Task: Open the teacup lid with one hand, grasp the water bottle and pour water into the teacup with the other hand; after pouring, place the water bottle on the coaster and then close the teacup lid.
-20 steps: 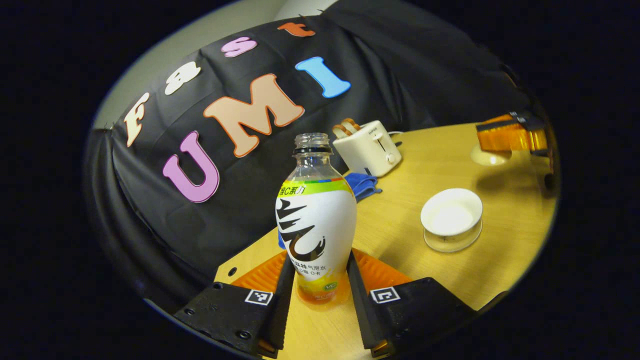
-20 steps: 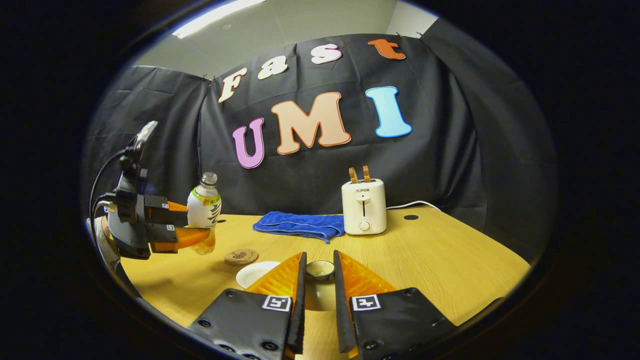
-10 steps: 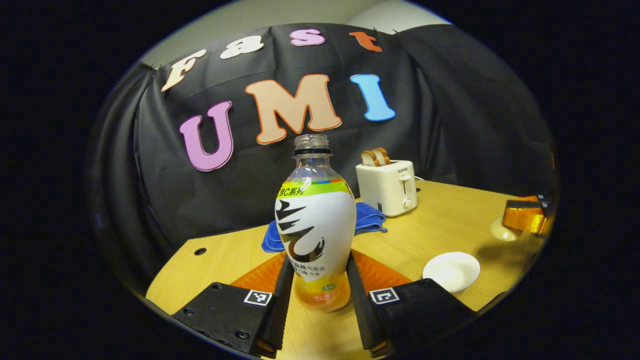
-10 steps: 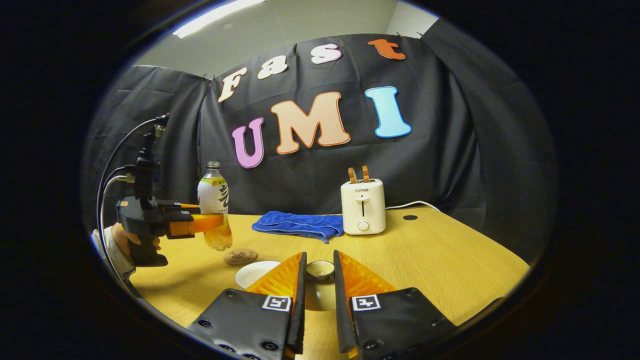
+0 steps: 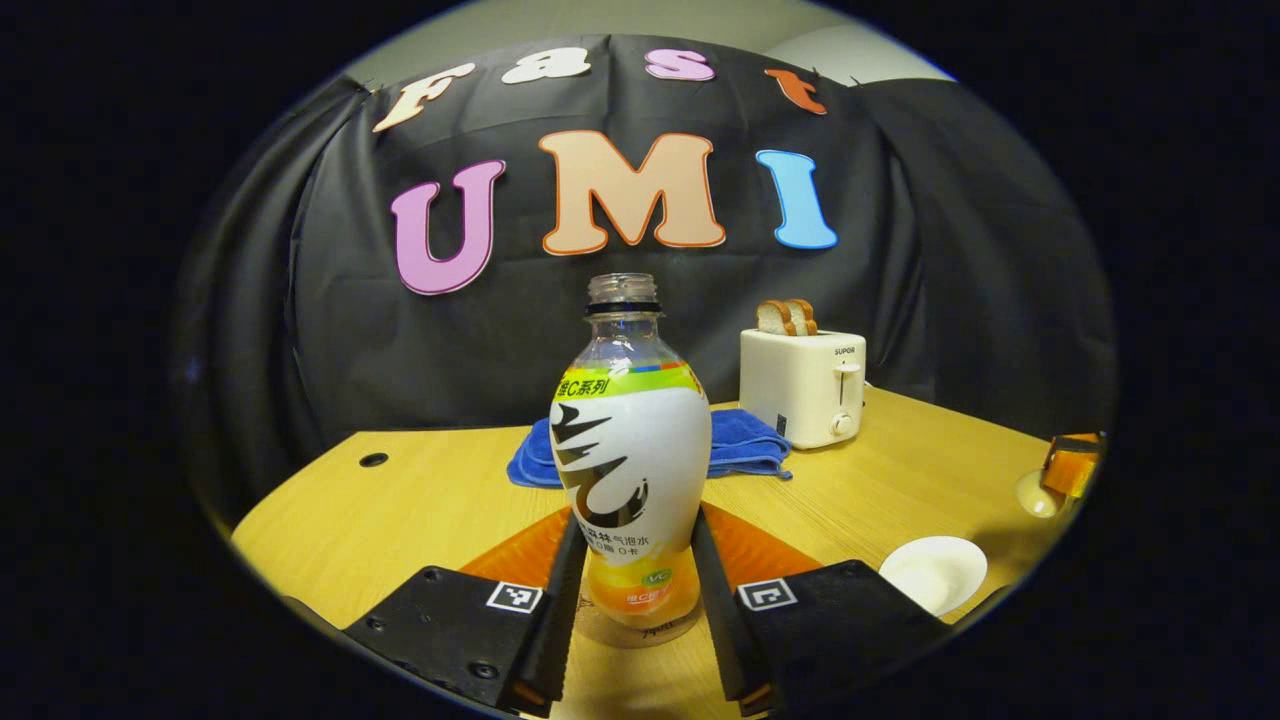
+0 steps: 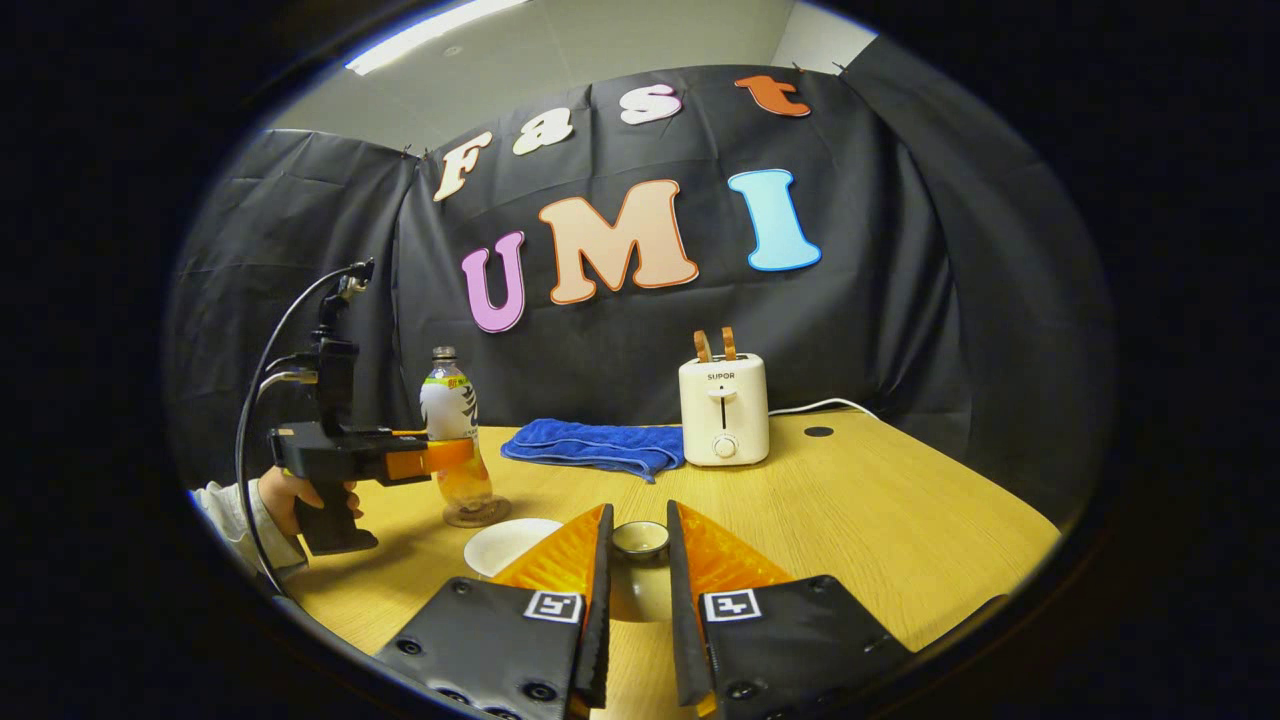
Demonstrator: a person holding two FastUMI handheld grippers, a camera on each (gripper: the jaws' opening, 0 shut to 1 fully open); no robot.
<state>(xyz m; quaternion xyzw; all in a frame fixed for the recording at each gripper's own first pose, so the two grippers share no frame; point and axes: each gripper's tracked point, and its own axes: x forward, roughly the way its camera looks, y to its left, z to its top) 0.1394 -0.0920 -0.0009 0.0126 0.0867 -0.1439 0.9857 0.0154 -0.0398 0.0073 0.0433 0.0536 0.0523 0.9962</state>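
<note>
A wooden table [image 6: 850, 520] is backed by black cloth. The bottle [image 5: 630, 470] is held upright on the coaster [image 6: 478, 514], pinched between the fingers of the left gripper [image 5: 630, 590]. The lid [image 6: 640, 540] is clamped by the right gripper [image 6: 636, 560], beside the open teacup [image 6: 510, 544]. Farther back, a blue towel [image 6: 590, 446] and a toaster [image 6: 722, 410] are seen.

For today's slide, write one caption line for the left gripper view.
Left hand-held gripper clamps an uncapped plastic water bottle upright above a wooden table.

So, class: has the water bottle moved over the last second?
Yes. In the right gripper view the water bottle, between the left gripper's fingers, has come down and toward the toaster, now upright over the coaster.
</note>
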